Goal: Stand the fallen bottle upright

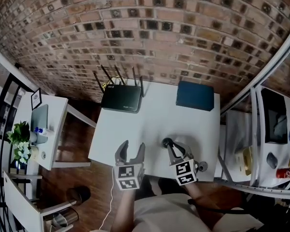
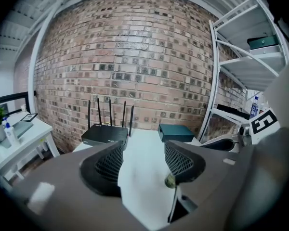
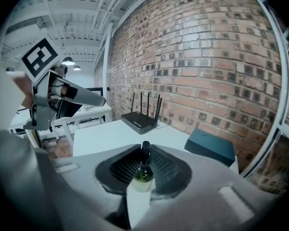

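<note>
A small bottle (image 3: 143,173) with a black cap, green contents and a pale label stands upright between the pads of my right gripper (image 3: 143,162), which is shut on it. From the head view, the bottle's dark cap (image 1: 167,142) shows at the tip of the right gripper (image 1: 173,149), over the front part of the white table (image 1: 154,122). Whether its base touches the tabletop I cannot tell. My left gripper (image 1: 131,151) hovers beside it at the table's front edge, its jaws apart. Nothing but bare tabletop shows between them in the left gripper view (image 2: 143,160).
A black router (image 1: 122,98) with several antennas sits at the table's back left. A dark teal box (image 1: 195,95) lies at the back right, near the brick wall. A white side table (image 1: 48,129) with a plant stands to the left. White shelving (image 1: 275,129) rises to the right.
</note>
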A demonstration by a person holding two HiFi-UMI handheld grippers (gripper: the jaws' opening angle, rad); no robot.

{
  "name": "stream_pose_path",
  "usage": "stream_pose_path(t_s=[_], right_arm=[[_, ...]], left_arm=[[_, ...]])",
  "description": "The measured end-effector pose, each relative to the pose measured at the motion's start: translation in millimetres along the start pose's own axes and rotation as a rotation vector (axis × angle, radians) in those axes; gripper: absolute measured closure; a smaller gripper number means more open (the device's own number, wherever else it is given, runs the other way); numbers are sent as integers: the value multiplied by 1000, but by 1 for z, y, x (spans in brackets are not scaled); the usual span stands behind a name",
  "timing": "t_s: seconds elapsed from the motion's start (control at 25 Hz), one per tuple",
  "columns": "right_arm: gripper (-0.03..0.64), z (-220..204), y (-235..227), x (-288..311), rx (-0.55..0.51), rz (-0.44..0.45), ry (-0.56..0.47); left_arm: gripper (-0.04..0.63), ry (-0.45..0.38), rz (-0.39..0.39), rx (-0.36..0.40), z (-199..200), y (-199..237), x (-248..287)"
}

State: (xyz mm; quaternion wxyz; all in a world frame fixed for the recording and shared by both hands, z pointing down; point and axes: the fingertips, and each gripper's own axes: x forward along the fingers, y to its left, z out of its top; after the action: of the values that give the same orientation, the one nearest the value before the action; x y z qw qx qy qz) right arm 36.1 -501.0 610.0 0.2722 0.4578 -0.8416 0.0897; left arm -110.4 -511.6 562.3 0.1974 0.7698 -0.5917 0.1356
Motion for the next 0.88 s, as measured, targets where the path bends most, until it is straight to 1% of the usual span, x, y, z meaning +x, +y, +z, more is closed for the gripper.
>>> stream_pose_path(t_s=[0.12,0.2,0.24,0.28,0.32,0.4,0.52,0.6,0.64,0.72,0.76,0.84,0.88], right_arm=[[577,-2,1,-3,17,-22,-18],[574,-4,-2,-8,26,-65,-33],[541,-5,-4,-12,31,-99,-45],[472,-5,-5,-17,37,-137,-61],[439,-2,-4,-25,43,-173,-80],[437,3,4,-46,65,-237,-120],[437,7,34,-89,131,-315,-166],[413,7,58,-119,187,-354,-194],[403,8,72,-132,214,-366,-212],[349,16,103,-156,243,-361,-263],[322,22,119,-166,240,-344,-295],[221,34,147,-185,218,-317,-360],[204,38,155,-194,209,-319,-386]], left_arm=[[304,-21,8,12,4,-1,-16],[304,-22,-6,15,5,-5,-30],[302,-22,-25,15,6,-7,-38],[304,-28,-48,20,8,-8,-46],[304,-42,-73,28,11,-9,-55],[304,-84,-126,49,14,-9,-73],[304,-138,-207,94,5,-15,-111],[304,-168,-249,114,-4,-20,-140],[302,-183,-269,122,-7,-22,-154],[302,-191,-308,134,-17,-26,-180],[302,-194,-325,136,-21,-28,-192],[301,-214,-342,136,-24,-29,-215],[302,-230,-342,137,-23,-29,-225]])
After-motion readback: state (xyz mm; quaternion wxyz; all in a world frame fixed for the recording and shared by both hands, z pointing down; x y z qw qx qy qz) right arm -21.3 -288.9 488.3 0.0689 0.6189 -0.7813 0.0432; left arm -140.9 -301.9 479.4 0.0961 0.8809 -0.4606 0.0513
